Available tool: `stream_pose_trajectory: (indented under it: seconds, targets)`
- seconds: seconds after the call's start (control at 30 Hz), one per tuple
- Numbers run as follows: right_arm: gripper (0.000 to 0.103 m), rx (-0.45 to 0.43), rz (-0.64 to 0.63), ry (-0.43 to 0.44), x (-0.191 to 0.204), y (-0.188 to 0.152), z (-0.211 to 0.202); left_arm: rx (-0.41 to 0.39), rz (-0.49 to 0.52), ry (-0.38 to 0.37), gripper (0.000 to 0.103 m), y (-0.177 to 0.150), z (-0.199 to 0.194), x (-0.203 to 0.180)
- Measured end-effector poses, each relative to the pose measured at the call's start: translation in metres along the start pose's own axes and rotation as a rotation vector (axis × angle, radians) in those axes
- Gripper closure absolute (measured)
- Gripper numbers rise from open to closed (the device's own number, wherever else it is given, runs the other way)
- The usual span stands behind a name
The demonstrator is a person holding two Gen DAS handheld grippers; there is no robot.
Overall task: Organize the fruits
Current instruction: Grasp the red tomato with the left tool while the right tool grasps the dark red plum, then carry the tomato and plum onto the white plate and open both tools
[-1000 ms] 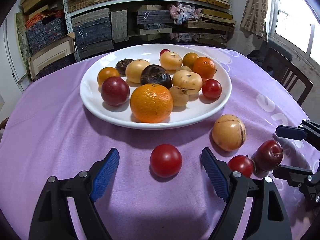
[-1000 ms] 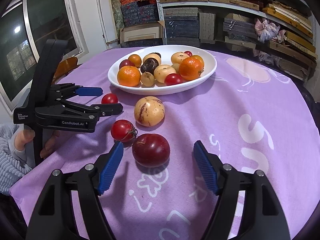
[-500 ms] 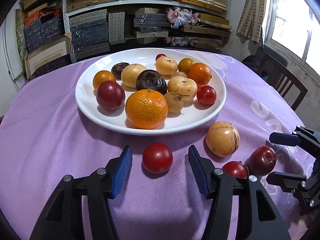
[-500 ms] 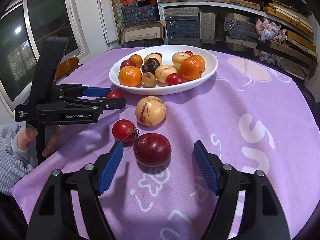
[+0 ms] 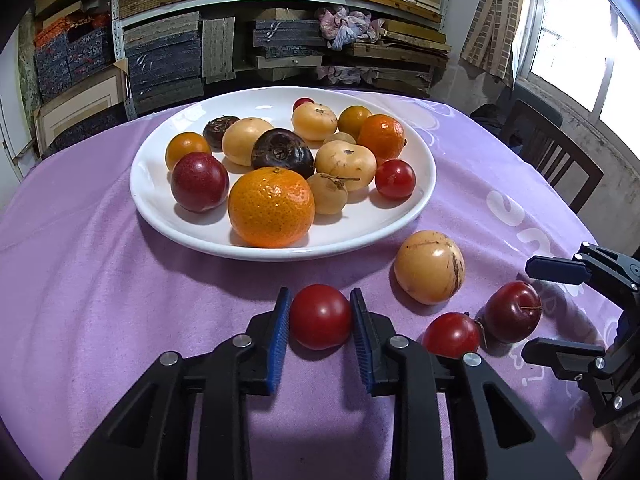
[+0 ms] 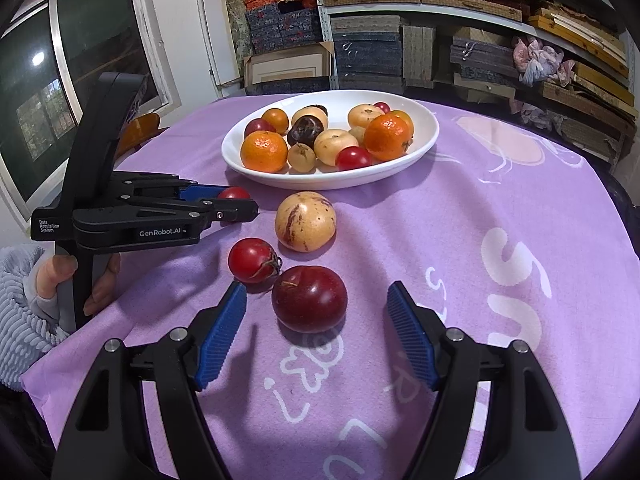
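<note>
A white plate (image 5: 156,208) (image 6: 240,162) holds several fruits, among them a big orange (image 5: 271,207) and a dark plum (image 5: 199,181). On the purple cloth just in front of it, my left gripper (image 5: 320,316) (image 6: 236,204) is shut on a small red tomato (image 5: 320,316) (image 6: 234,193), blue pads pressing both sides. My right gripper (image 6: 316,308) (image 5: 538,312) stands open around a dark red plum (image 6: 309,299) (image 5: 513,311), pads apart from it. A second tomato (image 6: 252,260) (image 5: 451,335) and a yellow striped fruit (image 6: 305,221) (image 5: 429,267) lie beside the plum.
Shelves of stacked boxes (image 5: 168,52) stand behind the round table. A dark wooden chair (image 5: 548,152) stands at the far right, by a window (image 5: 576,36). A hand in a grey-blue sleeve (image 6: 24,312) holds the left gripper's handle.
The left gripper's jaws have come together from wide open onto the small red tomato. The right gripper and the other fruits have stayed as they were.
</note>
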State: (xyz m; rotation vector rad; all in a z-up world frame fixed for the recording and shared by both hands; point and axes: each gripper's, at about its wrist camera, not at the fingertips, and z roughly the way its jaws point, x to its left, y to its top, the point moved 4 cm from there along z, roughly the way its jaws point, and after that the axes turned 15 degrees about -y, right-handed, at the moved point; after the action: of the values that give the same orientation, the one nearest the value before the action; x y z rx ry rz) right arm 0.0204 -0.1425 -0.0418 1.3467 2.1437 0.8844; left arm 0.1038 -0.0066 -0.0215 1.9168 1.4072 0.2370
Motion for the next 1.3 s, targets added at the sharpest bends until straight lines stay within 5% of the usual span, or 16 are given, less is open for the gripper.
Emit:
stream_pose_trajectory:
  seconds: [0.53,0.73,1.03,1.3]
  targets:
    - [0.032,0.015,-0.023,0.016,0.014,0.000,0.004,-0.016,-0.049,0.047,0.073,-0.012,-0.017,0.017]
    - [0.062,0.061,-0.018,0.017,0.012,0.000,0.013,-0.012,-0.046,0.055,0.073,-0.012,-0.016,0.016]
    - [0.063,0.038,-0.046,-0.004,0.017,-0.001,0.011,-0.015,-0.050,0.059,0.073,-0.012,-0.016,0.016]
    - [0.063,-0.007,0.017,0.004,0.001,0.003,-0.004,-0.101,-0.064,0.026,0.073,0.000,-0.038,0.013]
